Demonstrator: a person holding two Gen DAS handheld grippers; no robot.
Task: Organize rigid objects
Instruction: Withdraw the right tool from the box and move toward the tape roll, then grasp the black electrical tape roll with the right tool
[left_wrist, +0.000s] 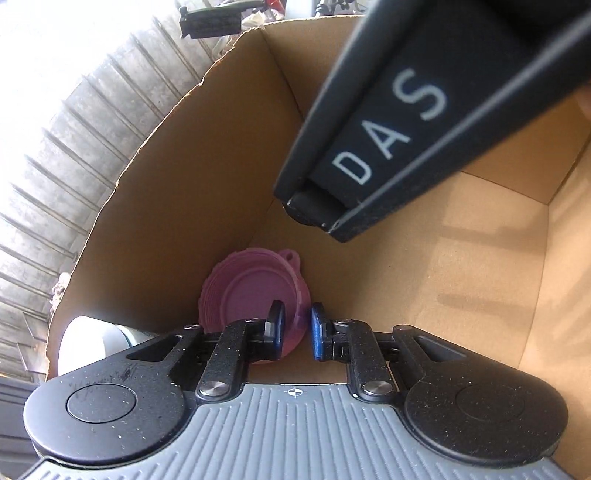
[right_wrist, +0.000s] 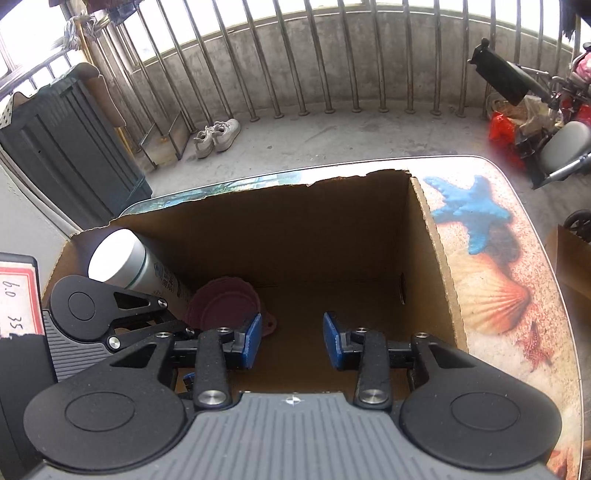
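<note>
A pink collapsible bowl (left_wrist: 255, 295) leans in the corner of an open cardboard box (left_wrist: 207, 206). My left gripper (left_wrist: 297, 330) is low inside the box, its jaws slightly apart around the bowl's edge, not clamped. A white cylindrical bottle (left_wrist: 92, 341) leans against the box wall to the left. In the right wrist view the bowl (right_wrist: 221, 304) and bottle (right_wrist: 125, 264) lie at the box's (right_wrist: 436, 258) left side. My right gripper (right_wrist: 291, 341) is open and empty above the box. The left gripper's body (right_wrist: 92, 314) shows at the left.
The box stands on a table with a starfish and shell print (right_wrist: 495, 273). The right gripper's body marked "DAS" (left_wrist: 417, 122) hangs over the box. A dark cabinet (right_wrist: 70, 147), shoes (right_wrist: 216, 136), a railing and a cluttered cart (right_wrist: 535, 122) are on the balcony floor.
</note>
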